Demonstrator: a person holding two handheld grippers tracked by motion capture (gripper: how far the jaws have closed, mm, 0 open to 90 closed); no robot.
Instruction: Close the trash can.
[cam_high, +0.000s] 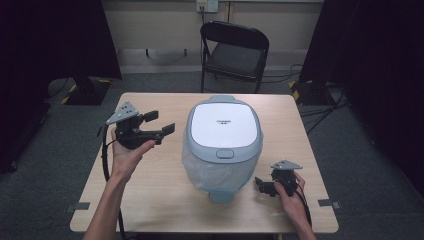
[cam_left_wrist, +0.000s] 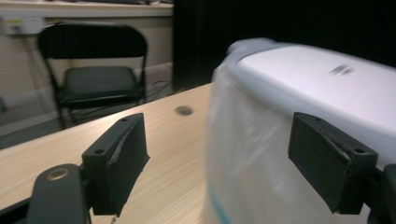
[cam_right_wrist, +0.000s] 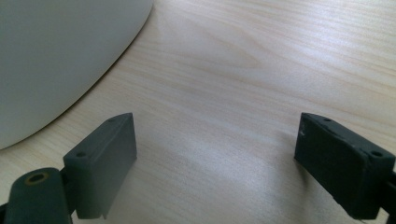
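A bin (cam_high: 223, 145) w/ white lid and blue-grey rim is seen at the centre of the table (cam_high: 165, 195), between the two grippers. A clear bag is fitted in it, hanging over its sides.

The left gripper (cam_high: 159, 124) is held up off the table, just left of the bin, pointed at its upper side. Its jaws are spread wide w/ nothing between them; no contact w/ the bin is seen. In the left gripper view the bin (cam_left_wrist: 299, 140) is blurred, close in front, overlapping the right jaw; the other jaw is seen against bare tabletop (cam_left_wrist: 177, 154).

The right gripper (cam_high: 261, 184) is held low at the bin's right, near the table's front edge, apart from the bin. Its jaws are also wide apart and empty; in the right gripper view bare wood (cam_right_wrist: 233, 93) is seen between them, and the bin's pale side (cam_right_wrist: 56, 60) is seen at upper left.

Surface: light wood-grain top, w/ a small dark round mark (cam_left_wrist: 184, 110) beyond the left gripper. Room: grey carpet, dark curtains at both sides, cream wall at back. A black folding chair (cam_high: 234, 52) is set past the table's far edge, beyond the bin. Cables (cam_high: 320, 107) are laid on the floor beyond the right gripper, off the table.
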